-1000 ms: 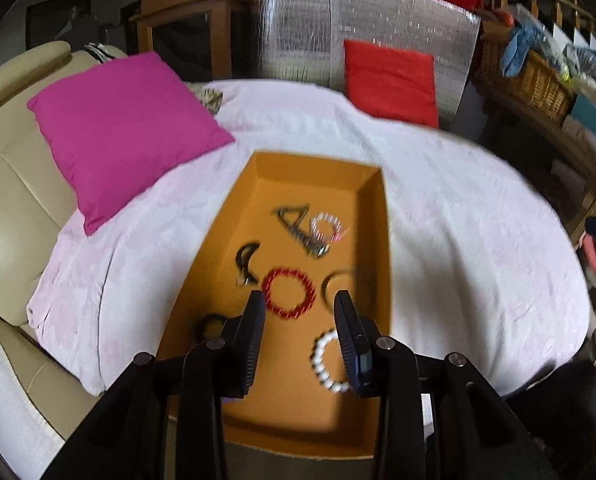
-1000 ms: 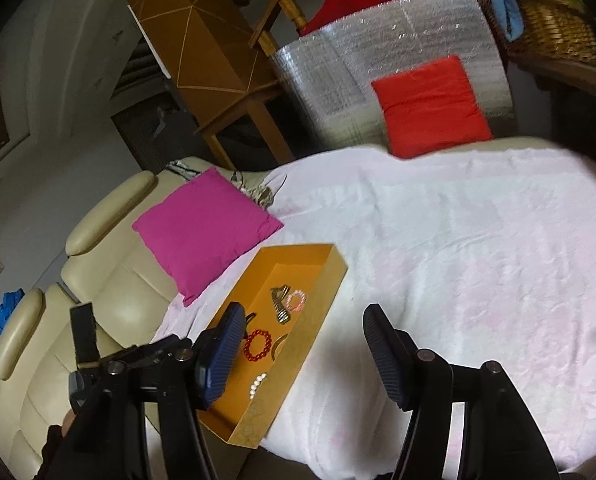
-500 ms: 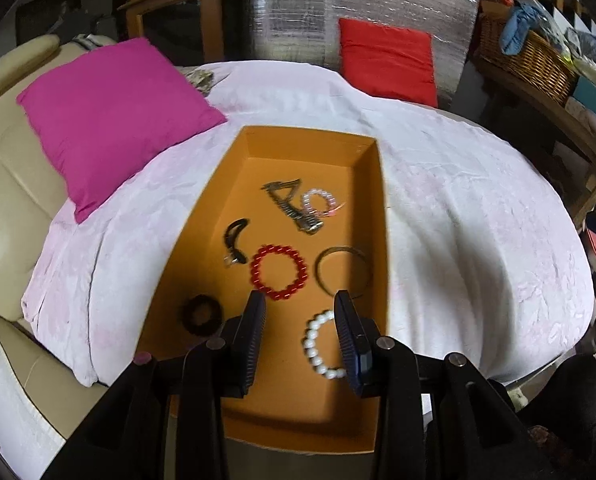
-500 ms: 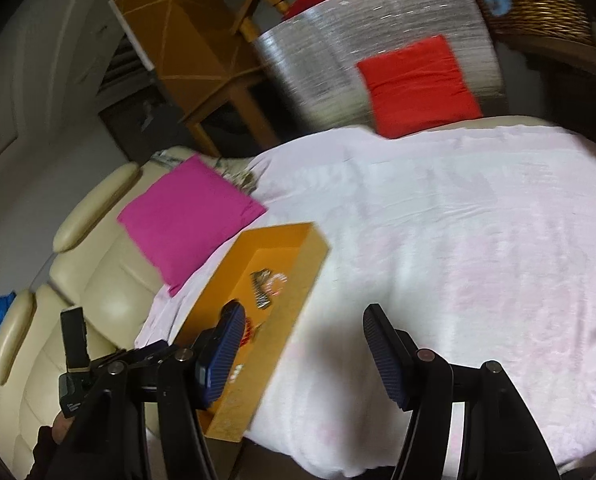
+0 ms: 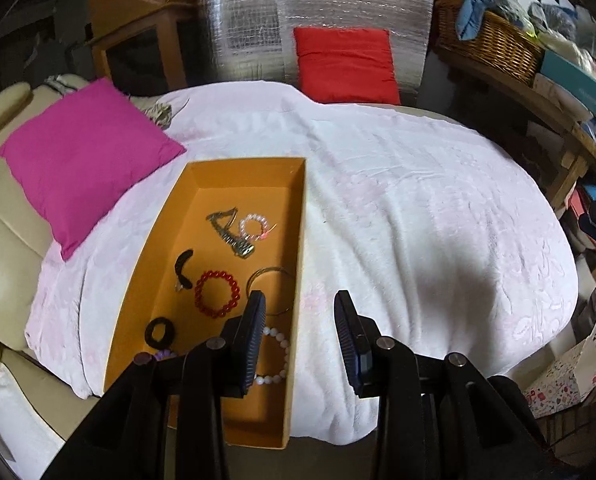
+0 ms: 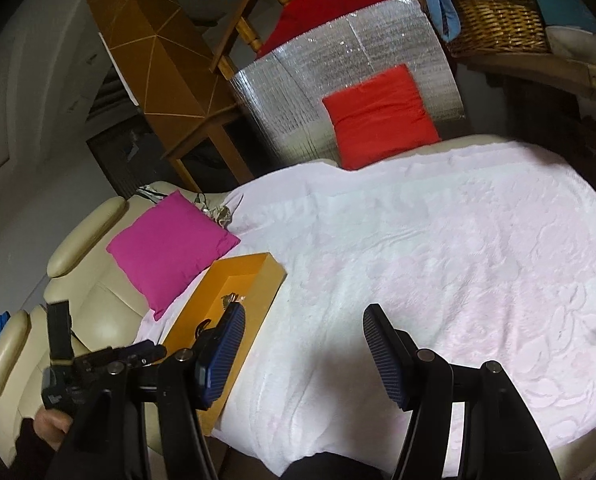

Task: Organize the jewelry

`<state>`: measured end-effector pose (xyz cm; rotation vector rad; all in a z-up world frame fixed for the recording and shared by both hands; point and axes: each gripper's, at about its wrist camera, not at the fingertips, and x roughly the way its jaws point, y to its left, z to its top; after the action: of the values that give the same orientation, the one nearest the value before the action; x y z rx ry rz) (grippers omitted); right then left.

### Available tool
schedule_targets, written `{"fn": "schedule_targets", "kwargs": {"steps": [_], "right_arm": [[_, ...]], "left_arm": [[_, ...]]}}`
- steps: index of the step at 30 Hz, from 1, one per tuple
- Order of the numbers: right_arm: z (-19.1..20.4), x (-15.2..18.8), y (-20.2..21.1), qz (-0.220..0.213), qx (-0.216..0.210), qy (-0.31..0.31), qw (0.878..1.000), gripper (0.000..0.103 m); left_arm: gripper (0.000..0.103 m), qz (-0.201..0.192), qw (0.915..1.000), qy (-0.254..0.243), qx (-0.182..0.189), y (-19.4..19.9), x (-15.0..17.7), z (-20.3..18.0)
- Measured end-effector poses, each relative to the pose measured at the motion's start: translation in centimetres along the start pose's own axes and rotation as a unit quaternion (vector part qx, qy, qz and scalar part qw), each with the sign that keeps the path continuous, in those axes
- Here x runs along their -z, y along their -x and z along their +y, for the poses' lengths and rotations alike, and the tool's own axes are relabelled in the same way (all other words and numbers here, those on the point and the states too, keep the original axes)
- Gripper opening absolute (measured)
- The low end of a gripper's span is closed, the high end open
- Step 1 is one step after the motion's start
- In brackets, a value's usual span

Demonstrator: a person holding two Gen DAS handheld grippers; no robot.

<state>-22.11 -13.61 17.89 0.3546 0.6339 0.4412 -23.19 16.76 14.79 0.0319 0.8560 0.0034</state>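
**Both grippers empty, jewelry all in the orange box**

Your left gripper (image 5: 299, 316) has its jaws apart with nothing between them, hanging over the right wall of the orange box (image 5: 299, 240) where it meets the blanket. Your right gripper (image 6: 303, 336) is spread wider, also holding nothing, and sits over bare blanket just right of the box.

So the jewelry is all in that box, lying loose on the floor of it. From the left wrist view you get: a red bead bracelet (image 5: 216, 294) about mid-box, a thin metal bangle (image 5: 272, 280) just right of it against the wall, a white bead bracelet (image 5: 278, 356) at the near end, partly behind your left finger, and a black hair tie (image 5: 158, 332) near the left wall. Further back there's a black curved clip (image 5: 182, 268), a metal watch band (image 5: 230, 230), and a small pink bead bracelet (image 5: 254, 226) touching it. Something purple peeks out at the near left by the gripper, too hidden to tell what it is.

The box lies lengthwise on a pale pink blanket (image 5: 417, 220) spread over a cream sofa (image 5: 2, 220). A magenta cushion (image 5: 86, 156) is just left of the box's far end, and a red cushion (image 5: 345, 64) leans on a silver foil panel (image 5: 317, 12) at the back. A wicker basket (image 5: 493, 46) stuffed with things sits on a wooden shelf to the right.

From the right wrist view you can see your left hand (image 6: 52, 422) on the other gripper's handle, low left.
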Motion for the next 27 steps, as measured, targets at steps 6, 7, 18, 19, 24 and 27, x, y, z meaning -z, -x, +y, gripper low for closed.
{"fn": "schedule_targets", "kwargs": {"steps": [6,7,18,19,24,27], "right_arm": [[-1.8,0.7,1.5,-0.004,-0.009,-0.016,1.0,0.066],[-2.0,0.8,1.9,-0.007,-0.008,-0.015,1.0,0.066],[-6.2,0.8,5.8,-0.047,0.031,-0.034,0.998,0.066],[-6.8,0.7,6.1,-0.051,0.037,-0.038,0.997,0.066],[-8.5,0.6,6.4,-0.046,0.045,-0.045,0.997,0.067],[-9.1,0.6,6.2,-0.042,0.036,-0.034,0.998,0.067]], "left_arm": [[0.036,-0.011,0.9996,-0.025,0.005,1.5,-0.7,-3.5],[0.036,-0.013,0.9995,-0.028,0.01,1.8,-0.7,-4.2],[0.037,0.021,0.9991,-0.021,0.03,-1.1,1.6,-5.2],[0.037,0.019,0.9992,-0.017,0.031,-1.3,1.9,-5.1],[0.037,0.024,0.9994,0.02,0.012,-2.5,2.9,-3.7],[0.037,0.031,0.9984,0.047,-0.006,-2.8,3.5,-3.0]]}}
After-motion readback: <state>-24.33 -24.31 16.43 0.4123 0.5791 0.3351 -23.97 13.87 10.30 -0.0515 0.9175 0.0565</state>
